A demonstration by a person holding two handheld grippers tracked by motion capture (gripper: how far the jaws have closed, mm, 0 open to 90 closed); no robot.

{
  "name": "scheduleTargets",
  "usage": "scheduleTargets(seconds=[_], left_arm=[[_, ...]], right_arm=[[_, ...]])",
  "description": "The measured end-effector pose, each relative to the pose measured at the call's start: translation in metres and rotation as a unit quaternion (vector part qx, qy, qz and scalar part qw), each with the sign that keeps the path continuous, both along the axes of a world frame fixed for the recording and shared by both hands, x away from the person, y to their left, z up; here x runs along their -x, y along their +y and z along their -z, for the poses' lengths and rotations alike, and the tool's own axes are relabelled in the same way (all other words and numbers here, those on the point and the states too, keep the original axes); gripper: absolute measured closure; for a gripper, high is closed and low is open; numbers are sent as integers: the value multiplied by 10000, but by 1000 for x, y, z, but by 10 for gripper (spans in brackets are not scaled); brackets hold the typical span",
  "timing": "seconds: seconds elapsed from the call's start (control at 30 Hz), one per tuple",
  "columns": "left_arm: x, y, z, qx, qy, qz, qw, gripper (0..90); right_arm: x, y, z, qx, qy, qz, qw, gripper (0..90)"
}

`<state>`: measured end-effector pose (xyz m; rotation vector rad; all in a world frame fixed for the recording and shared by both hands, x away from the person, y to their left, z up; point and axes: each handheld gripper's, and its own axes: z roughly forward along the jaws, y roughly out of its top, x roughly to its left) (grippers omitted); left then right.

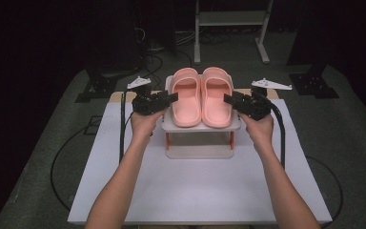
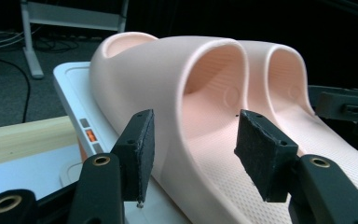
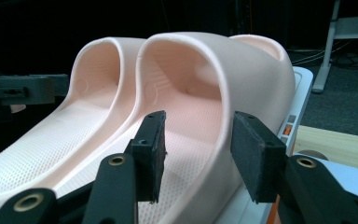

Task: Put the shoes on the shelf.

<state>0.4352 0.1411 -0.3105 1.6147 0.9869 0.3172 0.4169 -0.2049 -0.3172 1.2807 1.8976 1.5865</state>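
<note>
Here: two pink slippers [image 1: 202, 97], one white rack [image 1: 199, 127], two open grippers.

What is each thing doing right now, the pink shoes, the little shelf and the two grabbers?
left slipper: flat on the rack's top, toe pointing away, not lifted.
right slipper: flat beside it, their sides close together.
rack: upright on the white table, slippers on top.
left gripper: open, jaws straddling the left slipper's outer side wall.
right gripper: open, jaws straddling the right slipper's outer side wall.
</note>
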Motion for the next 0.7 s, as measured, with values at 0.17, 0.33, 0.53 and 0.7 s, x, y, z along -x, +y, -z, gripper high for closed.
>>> scheduleTargets(seconds=[0.17, 0.33, 0.53, 0.7], left_arm=[[4, -2, 1, -27, -29, 95, 9999, 452], [8, -2, 4, -4, -44, 109, 9999, 449], [13, -3, 3, -8, -85, 155, 9998, 449], [16, -2, 3, 24, -72, 203, 9998, 453]], right_arm=[[3, 0, 2, 17, 22, -18, 10000, 542], [8, 0, 3, -4, 7, -45, 10000, 541], [14, -1, 5, -28, -10, -73, 10000, 540], [17, 0, 5, 1, -19, -87, 10000, 541]])
